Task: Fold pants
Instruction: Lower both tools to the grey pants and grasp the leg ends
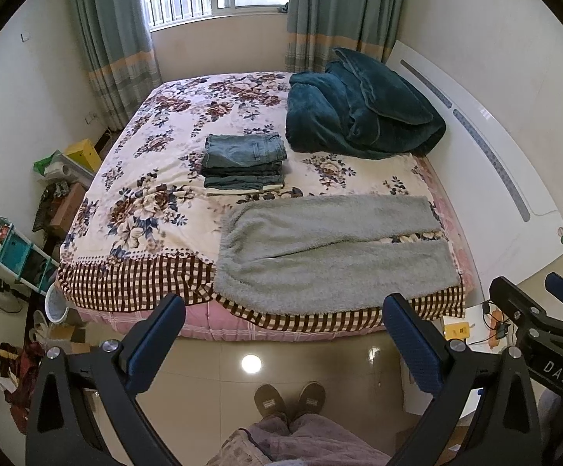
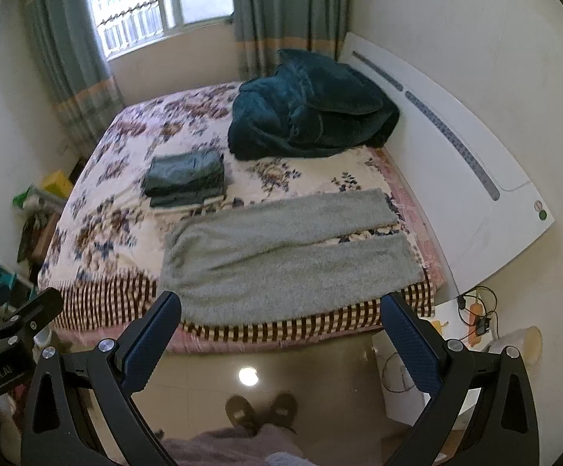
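Floral bed (image 1: 157, 124) holds flat grey fleece pants (image 1: 332, 248): soft, limp, likely light; pinch waistband and cuffs. Left gripper (image 1: 283, 343) and right gripper (image 2: 281, 339) gape, empty.

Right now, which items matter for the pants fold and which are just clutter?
Job:
grey fleece pants, spread flat at the bed's near edge
left gripper, open
right gripper, open

Lying about:
stack of folded jeans
teal blanket
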The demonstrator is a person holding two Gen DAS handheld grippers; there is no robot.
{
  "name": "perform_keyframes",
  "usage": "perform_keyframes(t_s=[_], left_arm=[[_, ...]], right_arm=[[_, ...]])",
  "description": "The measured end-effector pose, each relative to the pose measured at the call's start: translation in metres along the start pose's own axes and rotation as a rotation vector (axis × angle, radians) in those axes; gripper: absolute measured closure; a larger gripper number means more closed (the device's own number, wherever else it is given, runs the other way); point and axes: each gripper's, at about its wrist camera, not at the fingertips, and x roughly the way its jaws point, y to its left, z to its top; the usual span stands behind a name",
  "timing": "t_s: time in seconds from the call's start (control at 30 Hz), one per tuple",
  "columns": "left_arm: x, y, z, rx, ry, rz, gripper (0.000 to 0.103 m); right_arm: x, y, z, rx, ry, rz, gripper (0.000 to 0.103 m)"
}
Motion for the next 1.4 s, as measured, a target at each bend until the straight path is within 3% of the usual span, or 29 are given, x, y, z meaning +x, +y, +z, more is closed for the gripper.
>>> perform_keyframes(t_s=[0.1,0.27,0.33,0.6,0.7,0.9,1.07,1.23,1.4], left_arm=[[0.01,0.008,0.008,-0.005,-0.032,0.027,0.0],[0.045,0.02,0.031,-0.002,-0.077,0.059,0.0],[0.069,0.025,0.045,0.005,-0.086,0.105,0.0],[0.191,0.033,0.096,-0.083,0.045,0.175,0.0],[0.236,0.03,0.116,-0.138,0.103,0.201,0.0],[0.367,0.015,0.163,-0.309,0.258,0.261,0.0],[0.505,-0.01,0.185,-0.455,0.415,0.284,0.0],[0.635,-0.026,0.192,-0.539,0.542,0.303,0.0],[0.729,-0.004,0.19,-0.748,0.619,0.324,0.0]], right_arm=[[0.015,-0.003,0.004,0.038,-0.021,-0.002,0.0],[0.071,-0.018,0.029,0.12,0.033,0.045,0.0],[0.103,-0.027,0.039,0.159,0.063,0.039,0.0],[0.255,-0.07,0.09,0.246,0.176,-0.039,0.0],[0.332,-0.097,0.118,0.263,0.219,-0.065,0.0],[0.519,-0.164,0.182,0.343,0.311,-0.083,0.0],[0.689,-0.225,0.225,0.436,0.364,-0.098,0.0],[0.835,-0.266,0.248,0.501,0.396,-0.156,0.0],[0.941,-0.284,0.253,0.51,0.451,-0.238,0.0]])
